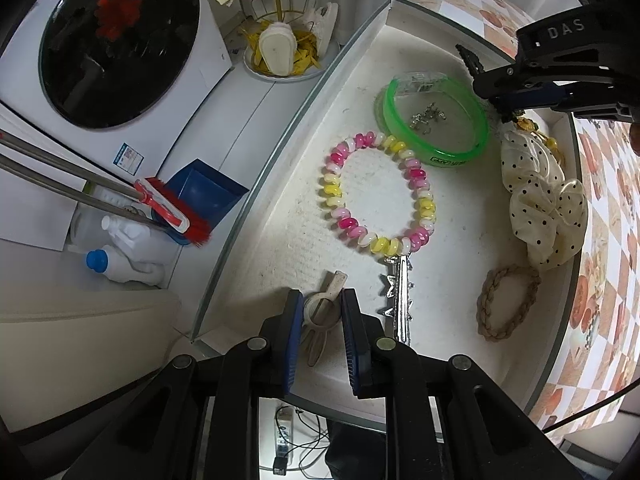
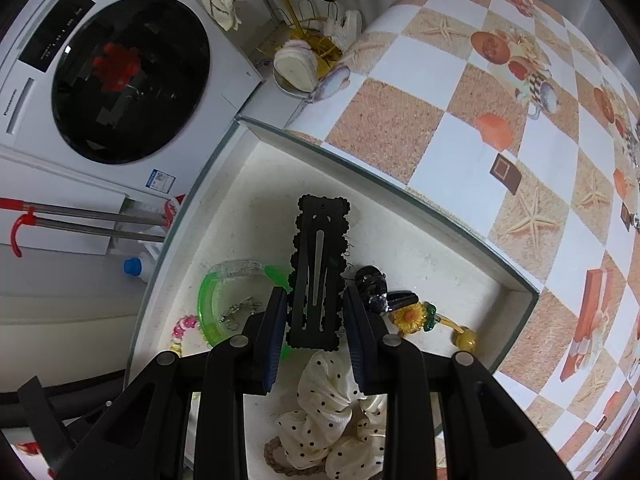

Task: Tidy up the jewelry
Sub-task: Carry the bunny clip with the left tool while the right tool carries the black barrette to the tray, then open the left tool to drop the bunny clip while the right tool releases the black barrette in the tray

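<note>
A white-lined tray [image 1: 304,208] holds jewelry. My left gripper [image 1: 318,316] is shut on a beige hair clip [image 1: 320,308] just above the tray's near end. Beside it lie a silver clip [image 1: 400,296], a pink and yellow bead bracelet [image 1: 376,192], a green bangle [image 1: 436,120] with small metal earrings [image 1: 428,118] inside, a dotted cream scrunchie [image 1: 540,200] and a braided band [image 1: 506,300]. My right gripper [image 2: 316,316] is shut on a black snap clip [image 2: 318,272] above the tray [image 2: 440,276]. It also shows in the left wrist view [image 1: 500,84].
A washing machine [image 1: 120,44], a broom and blue dustpan [image 1: 200,196] and bottles [image 1: 120,256] stand left of the tray. The checkered tablecloth [image 2: 460,120] lies to the right. A sunflower tie [image 2: 412,316] and a dark clip [image 2: 372,284] lie in the tray's far corner.
</note>
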`<state>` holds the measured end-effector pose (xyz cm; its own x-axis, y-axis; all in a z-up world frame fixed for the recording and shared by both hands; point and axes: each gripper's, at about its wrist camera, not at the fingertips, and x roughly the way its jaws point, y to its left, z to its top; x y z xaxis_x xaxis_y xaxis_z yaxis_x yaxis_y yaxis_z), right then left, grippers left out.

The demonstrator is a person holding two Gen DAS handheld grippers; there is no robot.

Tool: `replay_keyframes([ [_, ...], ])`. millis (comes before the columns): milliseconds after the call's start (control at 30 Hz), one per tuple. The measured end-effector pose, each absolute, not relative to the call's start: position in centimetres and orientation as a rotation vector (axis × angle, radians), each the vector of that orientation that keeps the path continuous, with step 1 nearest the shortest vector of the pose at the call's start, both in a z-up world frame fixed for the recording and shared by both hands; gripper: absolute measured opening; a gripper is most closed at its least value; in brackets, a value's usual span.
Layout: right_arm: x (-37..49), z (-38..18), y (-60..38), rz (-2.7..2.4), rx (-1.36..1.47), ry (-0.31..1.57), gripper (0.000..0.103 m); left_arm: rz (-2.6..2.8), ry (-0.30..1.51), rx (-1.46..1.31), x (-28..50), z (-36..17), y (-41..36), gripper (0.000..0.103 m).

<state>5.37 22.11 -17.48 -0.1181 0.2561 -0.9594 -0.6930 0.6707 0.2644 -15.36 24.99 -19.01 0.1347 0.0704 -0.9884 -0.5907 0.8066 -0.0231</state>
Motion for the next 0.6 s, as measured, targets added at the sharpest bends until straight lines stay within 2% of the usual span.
replay_keyframes([
  [300, 5.4, -18.1, 22.1, 0.83, -0.387, 1.496, 0.033, 0.511, 1.375, -0.444, -15.0, -18.7, 24.6, 0.025],
  [533, 5.3, -17.7, 21.8, 0.84, -0.37, 1.498, 0.053, 0.525, 1.381, -0.431, -14.6, -18.0, 24.4, 0.025],
  [600, 5.3, -17.2, 21.5, 0.844, -0.355, 1.495, 0.055, 0.529, 1.376, -0.423, -14.6, -17.7, 24.4, 0.025],
])
